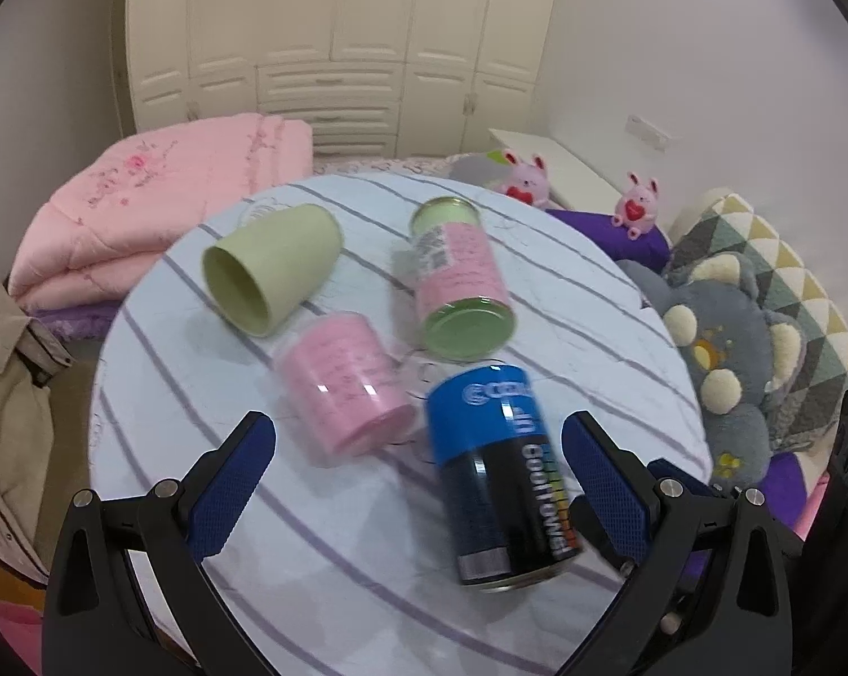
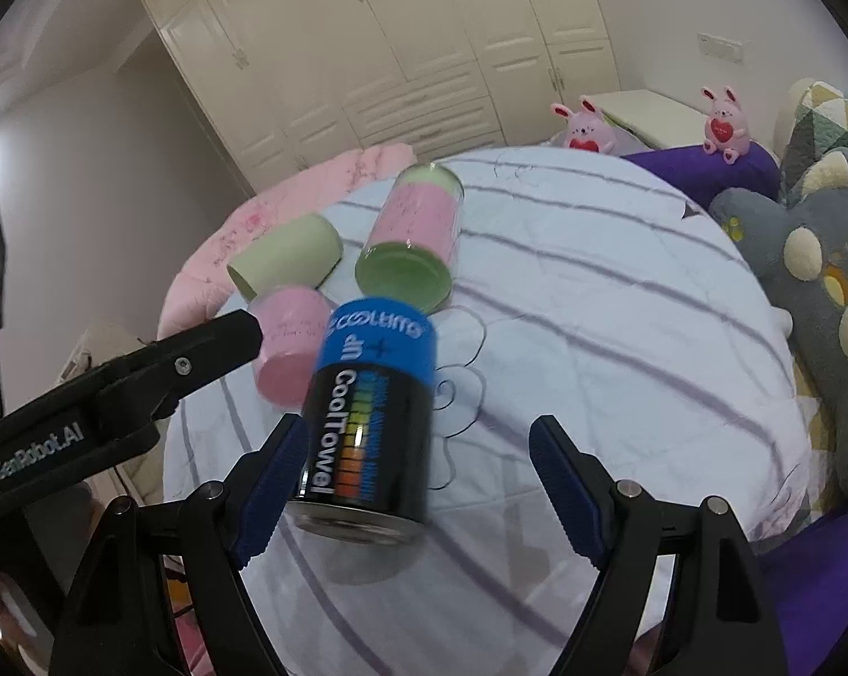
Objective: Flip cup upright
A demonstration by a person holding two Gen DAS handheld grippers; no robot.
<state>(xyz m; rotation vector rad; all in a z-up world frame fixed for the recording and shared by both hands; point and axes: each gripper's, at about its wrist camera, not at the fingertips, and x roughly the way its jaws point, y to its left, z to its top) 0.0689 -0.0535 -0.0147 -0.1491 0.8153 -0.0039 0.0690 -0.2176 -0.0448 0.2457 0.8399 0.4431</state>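
Both claws gape, gripping nothing: left claw (image 1: 418, 450), right claw (image 2: 418, 453). The green cup (image 1: 271, 267) lies on its side in the upper left of the tabletop (image 1: 593, 304), untouched. Next, I judge, a reach past the blue can (image 1: 502, 473) to pinch its rim.

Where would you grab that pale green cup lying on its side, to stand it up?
Probably across its round wall near the middle. The pale green cup lies on its side on the striped table with its open mouth facing the left gripper, so open jaws coming from above could straddle it. The pink cup lies close in front, so a low approach looks crowded.
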